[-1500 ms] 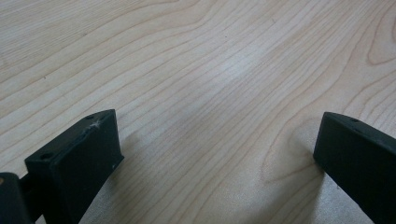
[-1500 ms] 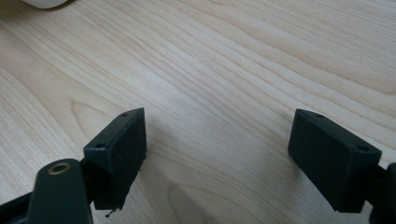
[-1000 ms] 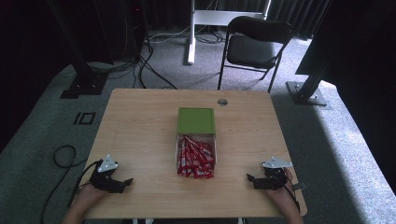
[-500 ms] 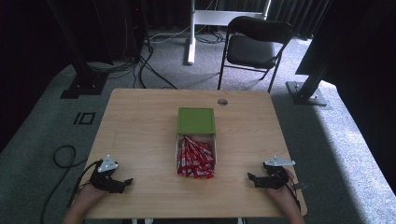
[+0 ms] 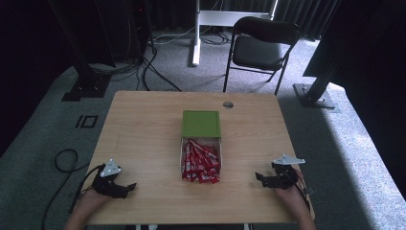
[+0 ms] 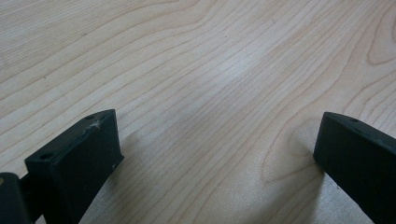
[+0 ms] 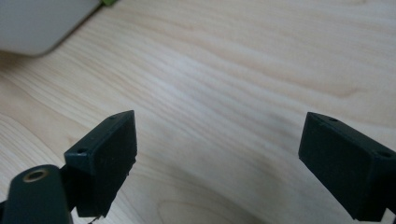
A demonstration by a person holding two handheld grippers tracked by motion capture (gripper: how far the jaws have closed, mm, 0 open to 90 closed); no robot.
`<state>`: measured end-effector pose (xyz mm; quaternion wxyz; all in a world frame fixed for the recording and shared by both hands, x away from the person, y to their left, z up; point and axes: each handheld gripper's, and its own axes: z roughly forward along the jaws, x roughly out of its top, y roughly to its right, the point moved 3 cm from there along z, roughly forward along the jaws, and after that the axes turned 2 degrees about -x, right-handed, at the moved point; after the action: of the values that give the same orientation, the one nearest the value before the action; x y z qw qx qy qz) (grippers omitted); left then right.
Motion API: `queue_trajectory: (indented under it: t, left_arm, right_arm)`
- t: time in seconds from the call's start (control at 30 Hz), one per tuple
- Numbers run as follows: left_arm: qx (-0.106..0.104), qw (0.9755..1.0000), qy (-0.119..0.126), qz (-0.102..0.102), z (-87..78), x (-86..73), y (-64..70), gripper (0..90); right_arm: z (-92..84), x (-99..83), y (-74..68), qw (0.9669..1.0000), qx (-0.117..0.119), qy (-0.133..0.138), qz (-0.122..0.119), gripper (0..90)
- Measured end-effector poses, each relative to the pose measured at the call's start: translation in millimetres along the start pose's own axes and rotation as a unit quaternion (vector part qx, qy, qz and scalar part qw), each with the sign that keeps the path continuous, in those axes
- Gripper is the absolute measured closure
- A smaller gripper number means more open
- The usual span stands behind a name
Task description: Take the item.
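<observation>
A clear box (image 5: 183,152) holding several red packets (image 5: 201,162) sits at the middle of the wooden table (image 5: 143,129), with its green lid (image 5: 201,124) lying just behind it. My left gripper (image 5: 128,187) rests near the front left edge, open, with bare wood between its jaws (image 6: 219,140). Near the front right edge my right gripper (image 5: 259,178) stands open over bare wood (image 7: 219,135). A white corner of the box (image 7: 42,21) shows at the top left of the right gripper view.
A small round hole (image 5: 228,104) marks the table's far edge. Behind the table stands a black folding chair (image 5: 261,45). Cables (image 5: 62,160) lie on the grey carpet at the left. Black stand bases (image 5: 316,93) sit at both sides.
</observation>
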<state>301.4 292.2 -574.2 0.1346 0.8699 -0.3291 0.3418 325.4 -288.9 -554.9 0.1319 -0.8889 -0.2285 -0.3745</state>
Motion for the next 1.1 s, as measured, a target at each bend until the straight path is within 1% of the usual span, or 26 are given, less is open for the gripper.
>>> queue_trajectory:
  t: [0.1, 0.13, 0.27, 0.33, 0.37, 0.53, 0.63, 0.87, 1.1]
  left_arm:
    - [0.000, 1.0000, 0.000, 0.000, 0.0, 0.0, 0.0, 1.5]
    - [0.000, 1.0000, 0.000, 0.000, 0.0, 0.0, 0.0, 1.5]
    - [0.000, 1.0000, 0.000, 0.000, 0.0, 0.0, 0.0, 1.5]
    - [0.000, 1.0000, 0.000, 0.000, 0.0, 0.0, 0.0, 1.5]
    - [0.000, 1.0000, 0.000, 0.000, 0.0, 0.0, 0.0, 1.5]
    - [0.000, 1.0000, 0.000, 0.000, 0.0, 0.0, 0.0, 1.5]
    - [0.000, 1.0000, 0.000, 0.000, 0.0, 0.0, 0.0, 1.5]
    - [0.000, 1.0000, 0.000, 0.000, 0.0, 0.0, 0.0, 1.5]
    - [0.000, 1.0000, 0.001, -0.001, 0.1, 0.0, 0.1, 1.5]
  right_arm:
    - [-1.5, 3.1, 0.1, 1.0000, 0.000, 0.003, -0.001, 11.2]
    - [-5.2, 10.3, 0.1, 0.9999, -0.001, 0.010, -0.001, 11.2]
    - [-11.5, 24.1, -0.6, 0.9997, -0.004, 0.025, -0.007, 11.3]
    - [-14.7, 31.5, -1.9, 0.9994, 0.000, 0.033, -0.010, 11.2]
    - [-16.1, 35.5, -2.6, 0.9992, -0.003, 0.038, -0.013, 11.3]
    - [-21.2, 56.6, -8.0, 0.9980, -0.001, 0.056, -0.029, 11.3]
    - [-23.1, 69.4, -13.0, 0.9970, 0.004, 0.068, -0.038, 11.3]
    - [-26.3, 97.0, -27.5, 0.9942, 0.023, 0.085, -0.061, 11.4]
    - [-25.0, 118.8, -45.1, 0.9908, 0.044, 0.097, -0.084, 11.4]
